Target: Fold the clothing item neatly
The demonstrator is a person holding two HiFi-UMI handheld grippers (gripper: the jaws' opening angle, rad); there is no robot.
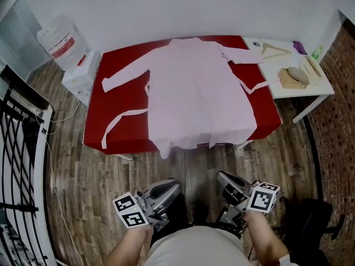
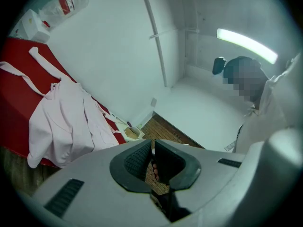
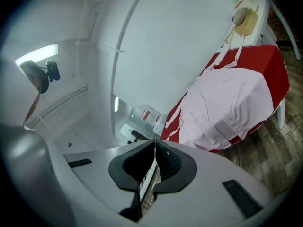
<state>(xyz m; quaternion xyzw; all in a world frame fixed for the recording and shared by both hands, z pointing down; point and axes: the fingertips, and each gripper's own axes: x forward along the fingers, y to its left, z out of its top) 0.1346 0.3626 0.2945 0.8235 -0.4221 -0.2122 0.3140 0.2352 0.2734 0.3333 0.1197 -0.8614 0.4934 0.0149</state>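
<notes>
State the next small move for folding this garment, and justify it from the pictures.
Probably bring both grippers forward to the near hem of the pink garment. It lies spread unfolded on the red table, while the left gripper and right gripper are shut, empty, short of the table.

Left gripper (image 1: 169, 186) at seven o'clock in the head view, right gripper (image 1: 223, 177) at five o'clock, both low and close to the body, noses angled in toward twelve, jaws pressed together on each with nothing between them, left hand (image 1: 135, 236) and right hand (image 1: 258, 224) behind them.
</notes>
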